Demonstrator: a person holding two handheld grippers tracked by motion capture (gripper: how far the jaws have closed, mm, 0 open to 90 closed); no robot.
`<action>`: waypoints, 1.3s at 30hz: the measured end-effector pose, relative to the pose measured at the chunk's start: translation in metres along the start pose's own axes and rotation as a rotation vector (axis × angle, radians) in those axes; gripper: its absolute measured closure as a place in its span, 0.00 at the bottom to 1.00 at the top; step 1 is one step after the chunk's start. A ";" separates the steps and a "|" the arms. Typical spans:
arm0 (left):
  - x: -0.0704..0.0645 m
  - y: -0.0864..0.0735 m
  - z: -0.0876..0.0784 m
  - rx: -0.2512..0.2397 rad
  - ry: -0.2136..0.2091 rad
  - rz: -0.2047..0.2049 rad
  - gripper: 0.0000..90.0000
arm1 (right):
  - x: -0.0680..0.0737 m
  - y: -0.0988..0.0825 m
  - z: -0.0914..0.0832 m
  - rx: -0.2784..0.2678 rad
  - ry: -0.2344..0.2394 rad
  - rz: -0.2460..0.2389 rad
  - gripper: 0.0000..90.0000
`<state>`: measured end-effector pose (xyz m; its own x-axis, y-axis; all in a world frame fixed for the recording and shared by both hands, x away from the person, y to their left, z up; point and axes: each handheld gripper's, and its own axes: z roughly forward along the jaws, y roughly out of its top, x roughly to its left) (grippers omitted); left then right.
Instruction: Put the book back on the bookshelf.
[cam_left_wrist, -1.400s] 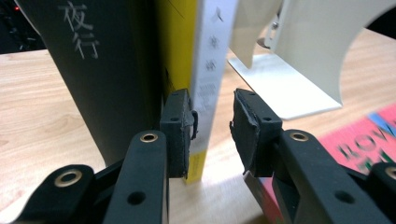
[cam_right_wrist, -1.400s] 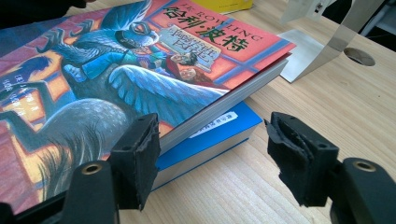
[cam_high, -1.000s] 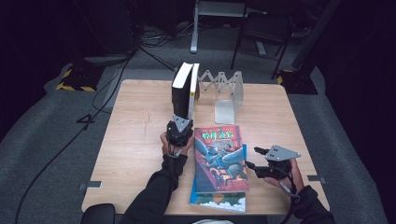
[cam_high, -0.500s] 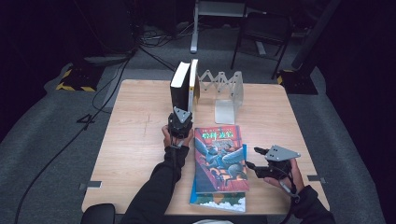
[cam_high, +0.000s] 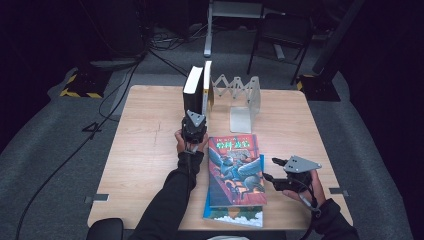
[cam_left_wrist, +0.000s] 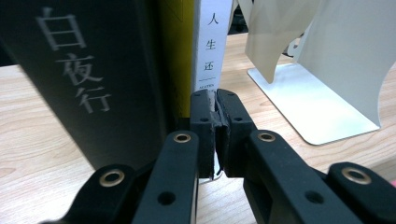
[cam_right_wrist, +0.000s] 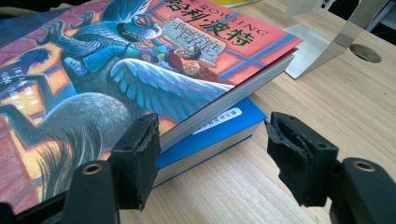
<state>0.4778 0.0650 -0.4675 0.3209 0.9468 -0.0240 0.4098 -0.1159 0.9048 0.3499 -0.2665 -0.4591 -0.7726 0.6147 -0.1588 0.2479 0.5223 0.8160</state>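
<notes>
A thick black book (cam_high: 194, 90) (cam_left_wrist: 93, 79) stands upright at the back of the table. A thin book with a white spine (cam_high: 207, 85) (cam_left_wrist: 212, 46) leans against its right side. My left gripper (cam_high: 194, 114) (cam_left_wrist: 215, 100) is shut, and its tips are at the foot of the white spine. A book with a red and blue picture cover (cam_high: 235, 167) (cam_right_wrist: 140, 60) lies flat on a blue book (cam_high: 232, 215) (cam_right_wrist: 219, 126). My right gripper (cam_high: 271, 170) (cam_right_wrist: 212, 122) is open at the stack's right edge, holding nothing.
A white metal bookend (cam_high: 245, 107) (cam_left_wrist: 327, 93) with a folding accordion rack (cam_high: 232, 85) stands right of the upright books. The wooden table (cam_high: 145, 130) has bare wood on its left half. Chairs and cables sit on the dark floor beyond.
My left gripper has moved away from the person, up to the foot of the upright books. The right gripper has stayed beside the flat stack.
</notes>
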 end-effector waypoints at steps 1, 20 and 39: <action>-0.001 0.000 0.000 0.001 0.000 0.002 0.96 | 0.000 0.000 0.000 0.000 0.000 0.000 0.39; 0.007 -0.003 -0.005 0.016 0.006 0.024 0.89 | 0.000 0.000 -0.001 0.003 -0.003 0.000 0.39; 0.001 -0.014 -0.032 0.069 -0.112 0.193 0.86 | 0.004 0.003 -0.002 0.015 -0.011 -0.026 0.39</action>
<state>0.4448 0.0770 -0.4662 0.4906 0.8660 0.0961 0.3880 -0.3159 0.8658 0.3464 -0.2633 -0.4565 -0.7725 0.6072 -0.1859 0.2367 0.5469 0.8030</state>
